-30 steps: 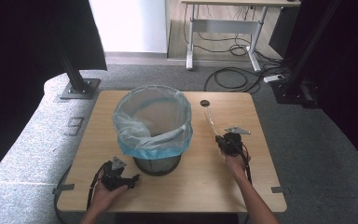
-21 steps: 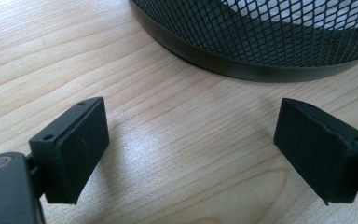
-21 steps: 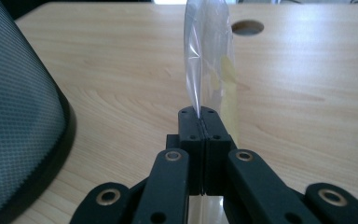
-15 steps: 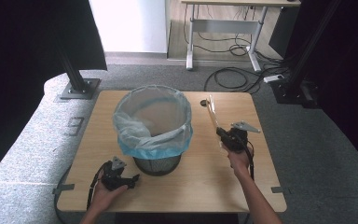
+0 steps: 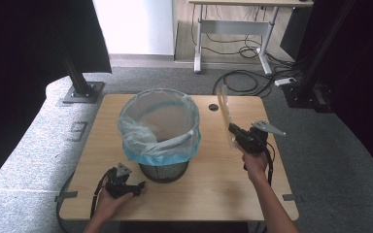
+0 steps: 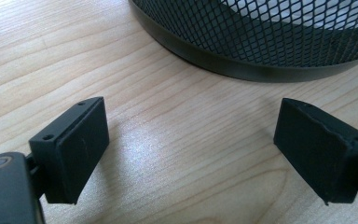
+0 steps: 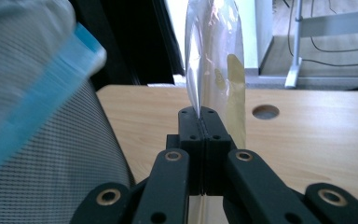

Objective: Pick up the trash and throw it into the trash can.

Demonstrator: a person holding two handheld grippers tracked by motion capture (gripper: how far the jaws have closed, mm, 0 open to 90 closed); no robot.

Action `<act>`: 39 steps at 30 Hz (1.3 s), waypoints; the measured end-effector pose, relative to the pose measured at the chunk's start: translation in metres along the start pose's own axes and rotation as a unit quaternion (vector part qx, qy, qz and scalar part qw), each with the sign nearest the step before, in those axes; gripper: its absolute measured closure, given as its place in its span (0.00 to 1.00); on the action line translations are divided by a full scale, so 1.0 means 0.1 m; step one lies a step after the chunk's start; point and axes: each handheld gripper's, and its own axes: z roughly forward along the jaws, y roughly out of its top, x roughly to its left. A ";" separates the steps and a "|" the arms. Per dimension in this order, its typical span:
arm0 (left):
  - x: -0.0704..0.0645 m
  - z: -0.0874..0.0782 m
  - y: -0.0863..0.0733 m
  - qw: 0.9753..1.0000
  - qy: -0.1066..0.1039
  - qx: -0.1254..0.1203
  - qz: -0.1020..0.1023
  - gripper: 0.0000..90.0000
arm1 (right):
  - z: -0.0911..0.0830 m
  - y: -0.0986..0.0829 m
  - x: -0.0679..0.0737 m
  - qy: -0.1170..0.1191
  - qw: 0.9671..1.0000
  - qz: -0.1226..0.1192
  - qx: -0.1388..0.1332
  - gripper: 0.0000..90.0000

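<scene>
Grey carpet surrounds a light wooden table (image 5: 209, 179), and a black mesh wastebasket (image 5: 161, 167) stands on that table a little left of its middle. A pale plastic liner (image 5: 158, 124) with a blue band is folded over the basket's rim; what can be seen of the inside through the liner's mouth looks bare, though the bottom is hard to make out.

To the right of the basket, the right gripper (image 5: 233, 130) is held above the table, its jaws pressed together on the lower edge of a clear plastic wrapper (image 5: 224, 112) with a yellowish patch. From the right gripper view, the wrapper (image 7: 216, 70) rises upright from the pinched jaw tips, and the basket's mesh wall and blue liner band sit close on the left. The wrapper is beside the basket's rim, outside it, not over the opening.

In front of the basket, near its base, the left gripper (image 5: 138, 187) rests low at the table with its jaws spread wide and nothing between them; the left gripper view shows the basket's base just beyond them.
</scene>
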 end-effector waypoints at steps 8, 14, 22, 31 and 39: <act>0.00 0.00 0.00 1.000 0.000 0.000 0.000 0.11 | -0.14 0.25 0.15 0.019 0.999 -0.006 -0.027 0.99; 0.00 0.00 0.00 1.000 0.000 0.000 0.000 0.11 | -0.23 0.43 0.24 0.030 0.998 -0.012 -0.046 0.99; 0.00 0.00 0.00 1.000 0.000 0.000 0.000 0.11 | -0.27 0.67 0.42 0.044 0.997 -0.022 -0.066 0.99; 0.00 0.00 0.00 1.000 0.001 0.000 0.000 0.11 | -0.22 0.93 0.74 0.066 0.994 -0.044 -0.079 0.99; 0.00 0.00 0.00 1.000 0.000 0.000 0.001 0.11 | -0.07 1.07 1.00 0.082 0.992 -0.057 -0.080 0.99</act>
